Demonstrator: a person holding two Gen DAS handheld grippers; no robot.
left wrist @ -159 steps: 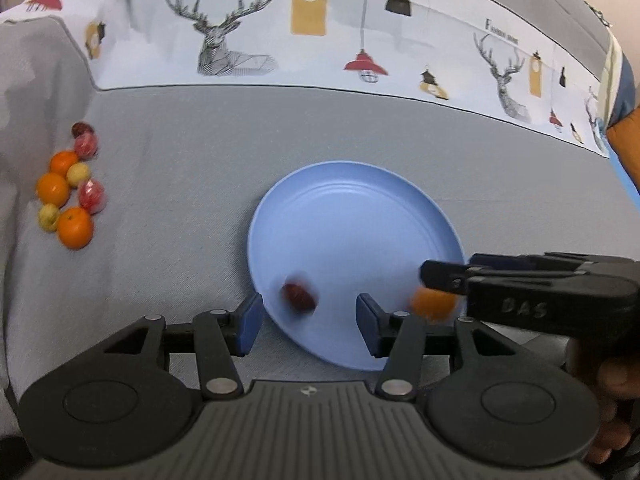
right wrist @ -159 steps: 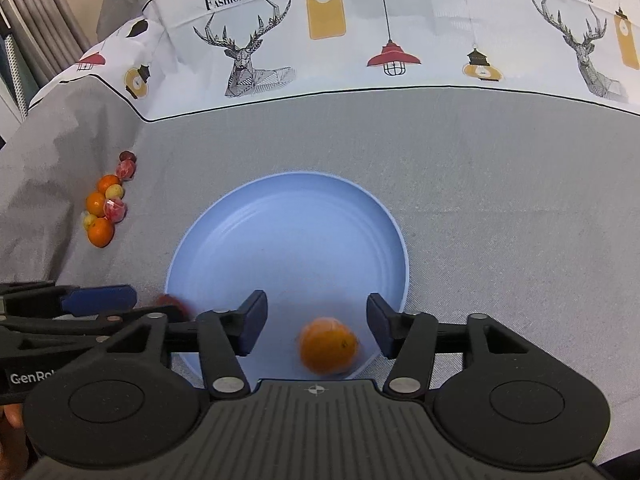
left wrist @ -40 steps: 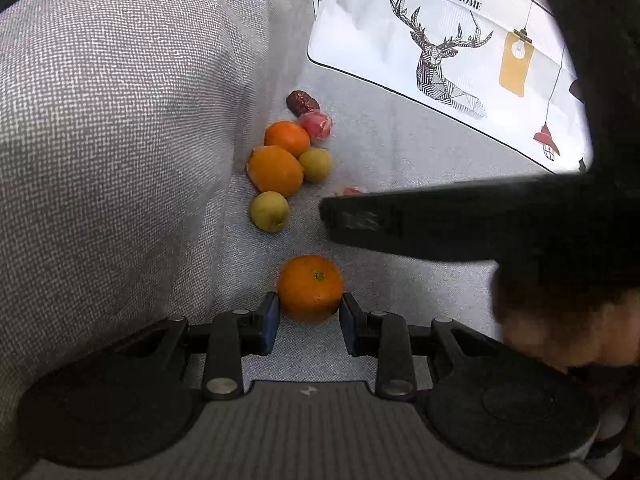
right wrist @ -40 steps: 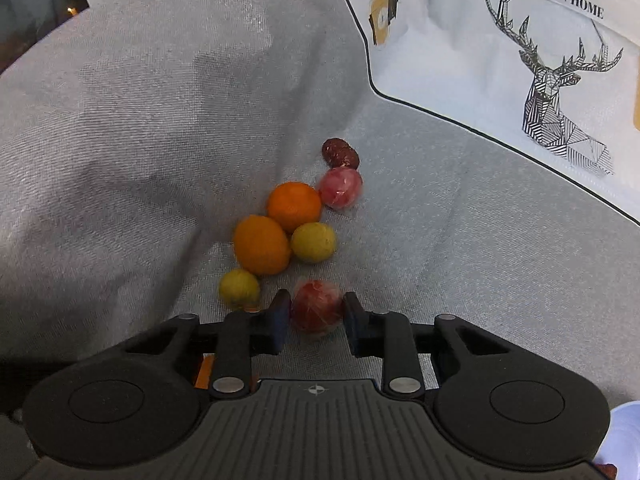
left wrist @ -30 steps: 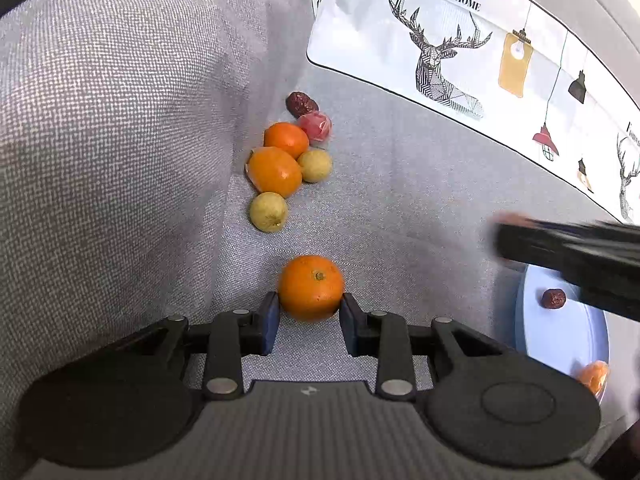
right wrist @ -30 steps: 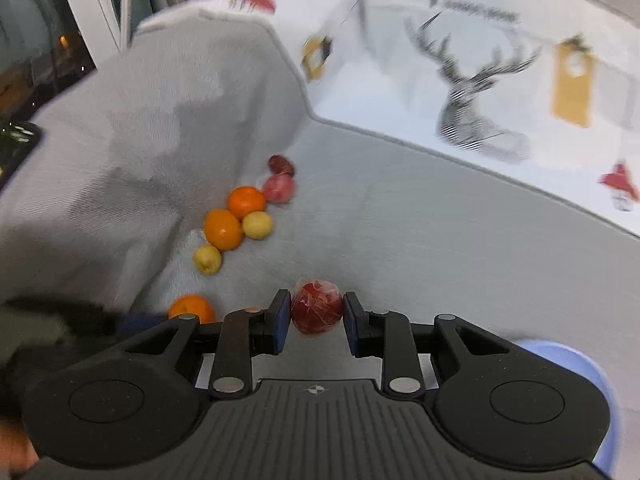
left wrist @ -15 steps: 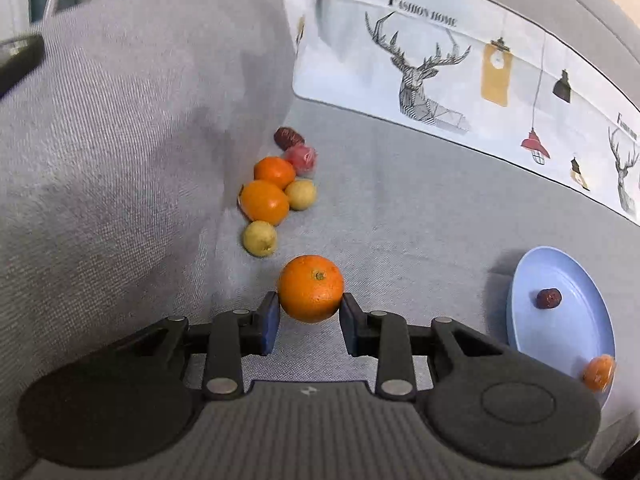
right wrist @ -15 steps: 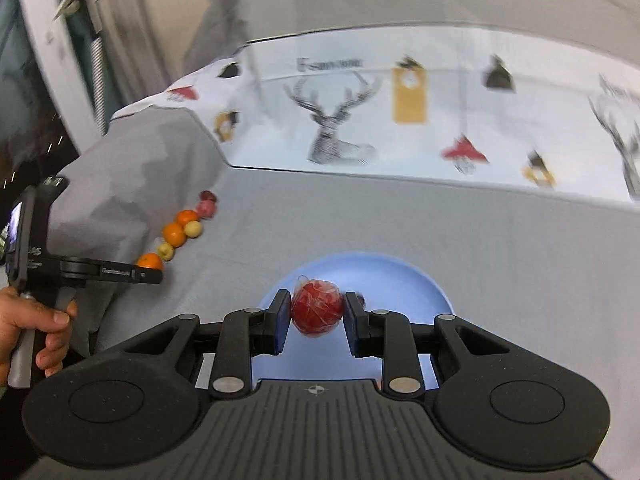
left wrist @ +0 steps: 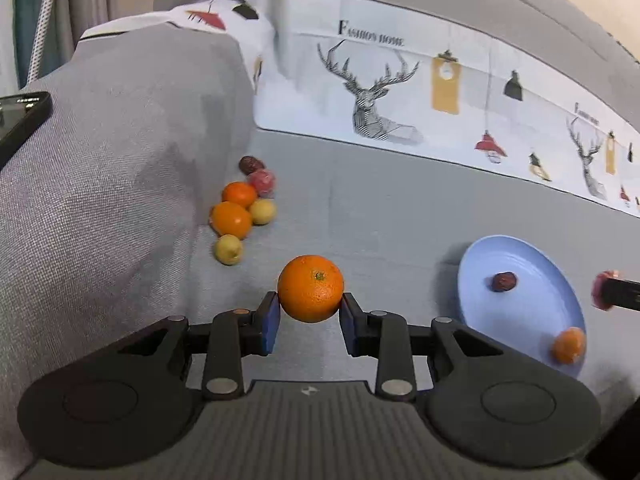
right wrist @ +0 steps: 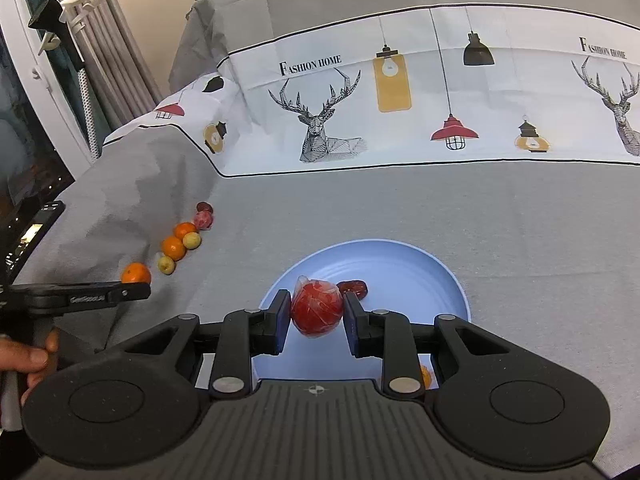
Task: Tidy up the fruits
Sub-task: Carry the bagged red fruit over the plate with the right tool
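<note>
Gripping an orange [left wrist: 311, 289] between both pads, the left gripper [left wrist: 308, 322] is closed on it above grey cloth [left wrist: 380, 216], with the remaining fruit pile [left wrist: 244, 208] ahead to its left. The right gripper [right wrist: 316, 318] is clamped on a wrapped red fruit [right wrist: 317, 307] over the blue plate [right wrist: 420, 268], a dark date [right wrist: 354, 287] just beyond its fingertips.

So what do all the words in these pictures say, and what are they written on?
"FASHION HOME": printed on the white deer-and-lamp cloth, above the deer; it appears again at the right edge.
Raised letters on the side of the left tongs: too blurred to read.
Glowing phone screen at the left edge: too small to read.
Nothing readable on the fruit or the blue plate.
</note>
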